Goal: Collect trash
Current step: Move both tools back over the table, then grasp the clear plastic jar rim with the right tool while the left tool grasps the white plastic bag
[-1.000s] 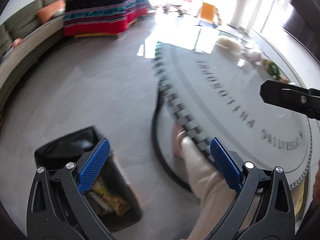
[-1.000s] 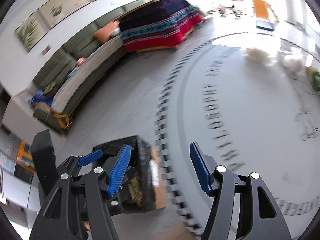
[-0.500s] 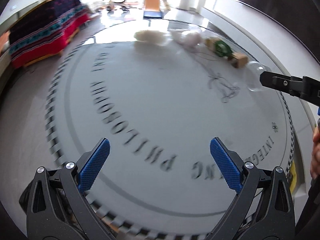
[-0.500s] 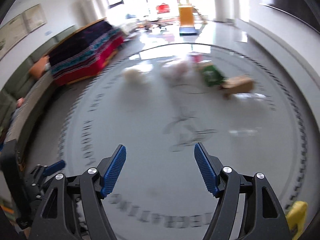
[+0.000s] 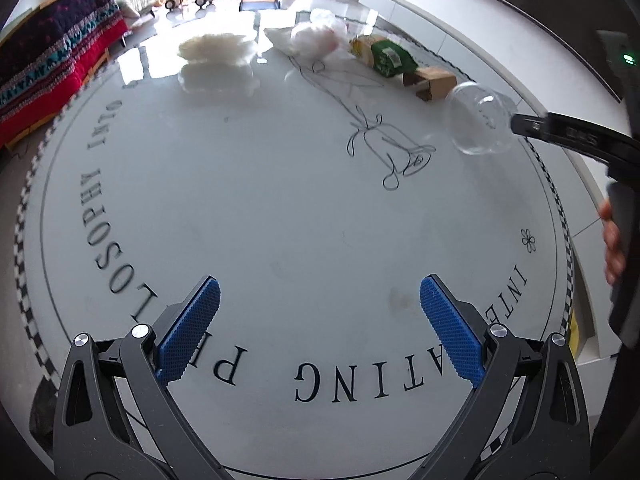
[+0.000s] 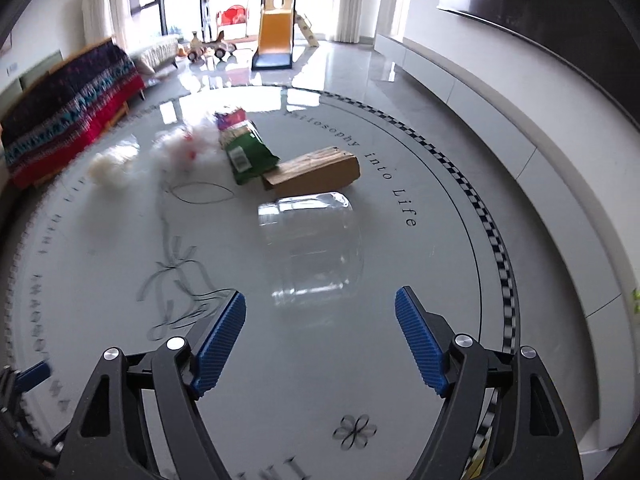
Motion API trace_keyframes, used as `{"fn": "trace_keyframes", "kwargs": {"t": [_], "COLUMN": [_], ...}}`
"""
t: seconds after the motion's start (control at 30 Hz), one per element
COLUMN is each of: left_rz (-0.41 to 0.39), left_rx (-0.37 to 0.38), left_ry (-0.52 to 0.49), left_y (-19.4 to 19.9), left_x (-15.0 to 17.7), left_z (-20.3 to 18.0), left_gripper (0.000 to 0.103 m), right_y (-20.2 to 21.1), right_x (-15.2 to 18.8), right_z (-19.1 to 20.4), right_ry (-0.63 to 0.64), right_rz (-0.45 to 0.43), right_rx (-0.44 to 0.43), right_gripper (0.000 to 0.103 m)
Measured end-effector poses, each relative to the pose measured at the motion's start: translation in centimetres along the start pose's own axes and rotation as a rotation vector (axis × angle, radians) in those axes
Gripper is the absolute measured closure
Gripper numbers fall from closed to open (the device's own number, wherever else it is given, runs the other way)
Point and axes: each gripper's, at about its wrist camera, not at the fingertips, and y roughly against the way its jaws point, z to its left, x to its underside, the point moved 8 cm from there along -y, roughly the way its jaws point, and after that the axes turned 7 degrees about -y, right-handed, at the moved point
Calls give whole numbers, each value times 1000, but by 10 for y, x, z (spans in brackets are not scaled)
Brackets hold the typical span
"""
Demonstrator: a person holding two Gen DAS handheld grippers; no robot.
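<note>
Trash lies on a round white table [image 5: 280,208]. A clear plastic cup [image 6: 312,248] lies on its side just ahead of my open, empty right gripper [image 6: 320,336]; it also shows in the left wrist view [image 5: 478,120]. Behind it lie a brown cardboard box [image 6: 316,170], a green snack bag [image 6: 250,156], a crumpled white plastic bag [image 6: 180,148] and a white tissue wad [image 6: 110,170]. In the left wrist view: box [image 5: 432,80], green bag [image 5: 390,58], plastic bag [image 5: 316,36], tissue wad [image 5: 218,48]. My left gripper [image 5: 316,328] is open and empty over the near table.
A sofa with a red patterned blanket [image 6: 68,116] stands to the left. A toy slide [image 6: 276,32] stands at the back. A long white cabinet [image 6: 520,140] runs along the right wall. The right gripper's body [image 5: 576,136] reaches in at the right of the left wrist view.
Both grippers have swung from the black trash bin on the floor to over the table. The right gripper now faces the clear cup close up. Both stayed open.
</note>
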Motion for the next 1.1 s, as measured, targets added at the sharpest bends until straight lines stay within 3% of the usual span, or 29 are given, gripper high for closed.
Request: {"fn": "trace_keyframes", "kwargs": {"t": [0.23, 0.33, 0.4, 0.63, 0.73, 0.83, 1.1], "left_rz": [19, 26, 34, 59, 64, 56, 44], "left_rx": [-1, 8, 4, 4, -7, -18, -75], "left_ry": [12, 18, 11, 9, -8, -26, -38], "left_y": [-8, -11, -13, -20, -21, -20, -21], "left_x": [0, -1, -1, -2, -5, -13, -45], "left_z": [5, 5, 5, 5, 1, 0, 18], "left_gripper": [6, 6, 6, 6, 6, 6, 6], "right_y": [-25, -27, -28, -29, -35, -45, -45], "right_x": [-11, -16, -17, -19, -18, -13, -23], "right_z": [6, -3, -8, -32, -43, -44, -23], "right_ry": [52, 16, -11, -99, -153, -195, -126], "right_rz": [-9, -15, 0, 16, 57, 113, 104], "right_rx": [78, 53, 23, -45, -118, -201, -222], "right_gripper": [25, 27, 48, 69, 94, 98, 98]}}
